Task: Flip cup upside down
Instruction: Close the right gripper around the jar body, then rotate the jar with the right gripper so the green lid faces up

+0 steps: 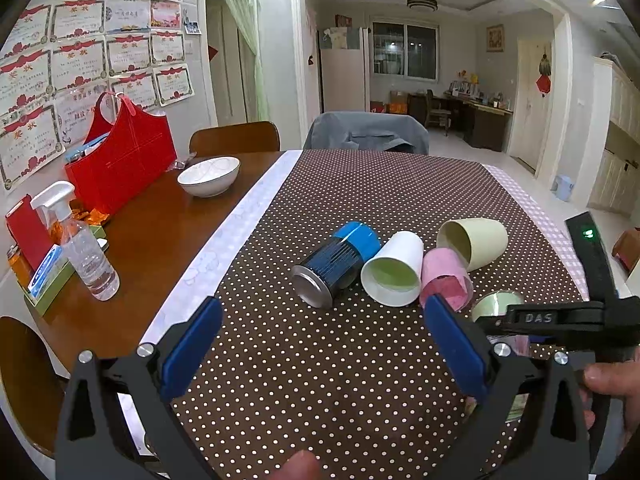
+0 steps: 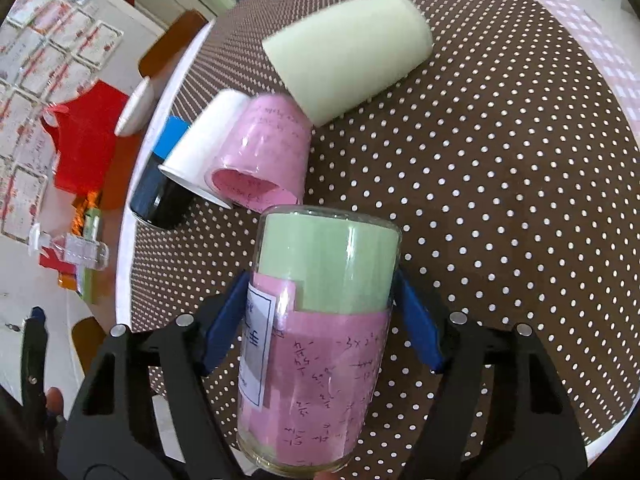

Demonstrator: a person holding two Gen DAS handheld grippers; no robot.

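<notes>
My right gripper (image 2: 320,312) is shut on a glass cup (image 2: 320,320) lined with green and pink paper, held above the dotted tablecloth (image 2: 480,200). Its base end shows in the left wrist view (image 1: 496,305) behind the right gripper's body. Four cups lie on their sides beyond it: a black and blue one (image 1: 336,264), a white one (image 1: 394,268), a pink one (image 1: 446,276) and a pale green one (image 1: 474,242). My left gripper (image 1: 320,340) is open and empty, low over the cloth, in front of the lying cups.
On the bare wood (image 1: 160,232) to the left stand a white bowl (image 1: 209,176), a red bag (image 1: 120,160) and a spray bottle (image 1: 80,248). Chairs (image 1: 236,138) stand at the far edge.
</notes>
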